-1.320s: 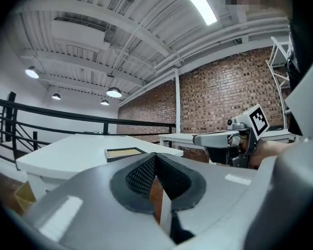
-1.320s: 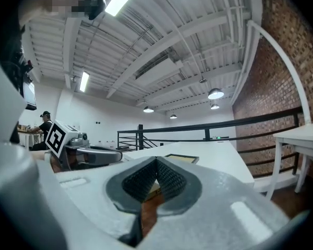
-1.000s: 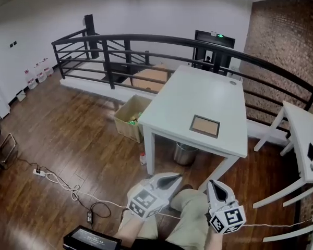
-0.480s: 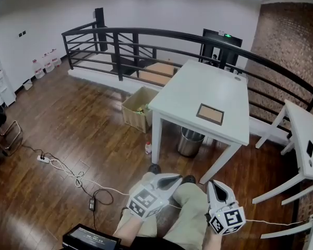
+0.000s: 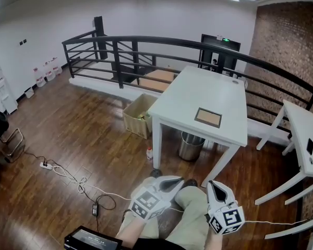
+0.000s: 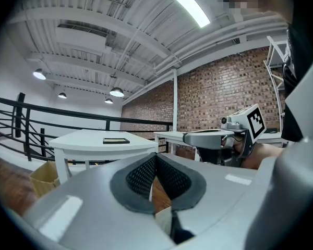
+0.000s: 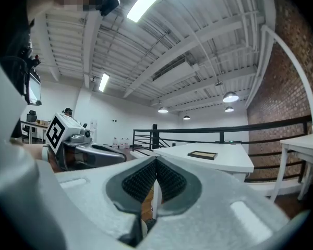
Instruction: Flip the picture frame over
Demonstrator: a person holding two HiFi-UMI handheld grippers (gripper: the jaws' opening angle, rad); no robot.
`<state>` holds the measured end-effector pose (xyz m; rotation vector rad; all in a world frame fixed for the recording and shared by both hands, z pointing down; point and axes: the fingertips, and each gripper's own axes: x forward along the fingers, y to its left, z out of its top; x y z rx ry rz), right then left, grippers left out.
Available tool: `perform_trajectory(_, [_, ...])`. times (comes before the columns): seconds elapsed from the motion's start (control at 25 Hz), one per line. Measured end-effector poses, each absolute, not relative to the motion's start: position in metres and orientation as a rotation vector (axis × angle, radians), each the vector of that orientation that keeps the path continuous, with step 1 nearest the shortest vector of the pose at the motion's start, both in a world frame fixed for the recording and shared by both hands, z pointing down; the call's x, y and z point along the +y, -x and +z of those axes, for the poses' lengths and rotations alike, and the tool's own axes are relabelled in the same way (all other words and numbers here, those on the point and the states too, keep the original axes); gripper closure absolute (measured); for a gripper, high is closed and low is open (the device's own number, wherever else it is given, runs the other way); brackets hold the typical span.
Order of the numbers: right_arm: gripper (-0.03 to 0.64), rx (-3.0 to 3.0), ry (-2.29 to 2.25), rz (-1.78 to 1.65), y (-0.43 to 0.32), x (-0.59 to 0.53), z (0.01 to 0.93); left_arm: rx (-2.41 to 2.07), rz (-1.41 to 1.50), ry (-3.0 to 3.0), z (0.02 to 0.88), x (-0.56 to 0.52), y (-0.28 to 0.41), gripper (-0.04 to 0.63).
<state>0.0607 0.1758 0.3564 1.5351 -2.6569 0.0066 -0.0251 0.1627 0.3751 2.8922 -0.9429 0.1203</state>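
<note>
The frame [image 5: 208, 117] is lying flat on the table [image 5: 198, 87], in its near half and right of the middle, with a brown panel facing up inside a dark border. Nothing is touching it.

Both grippers are hanging low at the near edge of the head view, above the person's legs [image 5: 190, 220] and well apart from the table. The left gripper [image 5: 180, 179] is pointing right and far, and its jaws are meeting at the tips with nothing between them. The right gripper [image 5: 213, 184] is sitting just beside it, pointing toward the table, and its jaws are likewise pressing together, empty. Each gripper view is showing the other gripper alongside and the frame far off on the tabletop.

A cardboard box [image 5: 140, 115] is standing on the wooden floor at the table's left. A bin [image 5: 190, 146] is sitting under the table, with a bottle [image 5: 149, 153] near the left near leg. A black railing [image 5: 146, 40] is curving behind the table, a brick wall [image 5: 287, 40] is rising at the right, and a cable [image 5: 68, 178] is trailing across the floor at the near left.
</note>
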Motion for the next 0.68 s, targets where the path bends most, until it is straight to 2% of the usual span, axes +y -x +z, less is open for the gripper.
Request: perform_trajectory(0.68, [0.627, -2.649, -1.534, -0.008, -0.0595, 0.1747, 0.3581, -0.949, 0.123, -2.904, 0.3744, 0.1623, 0.0256, 0.584])
